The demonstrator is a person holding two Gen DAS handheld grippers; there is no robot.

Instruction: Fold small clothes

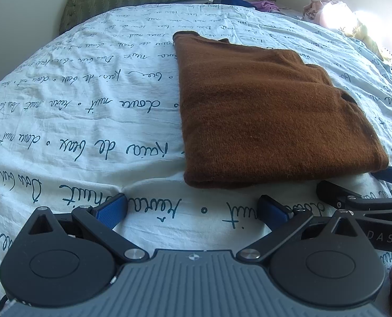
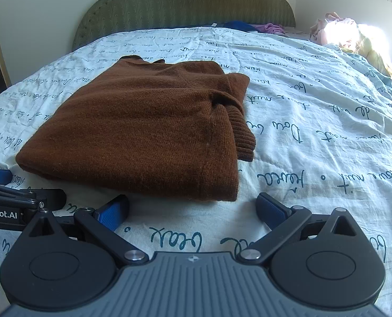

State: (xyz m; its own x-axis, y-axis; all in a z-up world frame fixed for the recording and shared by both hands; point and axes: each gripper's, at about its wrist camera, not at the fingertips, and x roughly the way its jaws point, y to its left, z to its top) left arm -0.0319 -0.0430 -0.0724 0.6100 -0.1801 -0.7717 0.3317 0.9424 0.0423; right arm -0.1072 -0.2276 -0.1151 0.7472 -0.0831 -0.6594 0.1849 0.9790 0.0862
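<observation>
Right wrist view: sweater folded, both grippers empty

A bed (image 2: 314, 111) with a script-printed cover carries a brown sweater (image 2: 148, 129), folded into a thick rectangle near the near edge. One ribbed cuff (image 2: 244, 137) sticks out on its right side. The right gripper (image 2: 193, 208) and left gripper (image 1: 193, 208) both gape, holding nothing. Likely best: tuck the cuff under, then square the edges.

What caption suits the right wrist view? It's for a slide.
Open right gripper facing a folded brown sweater on a script-printed bedspread.
</observation>
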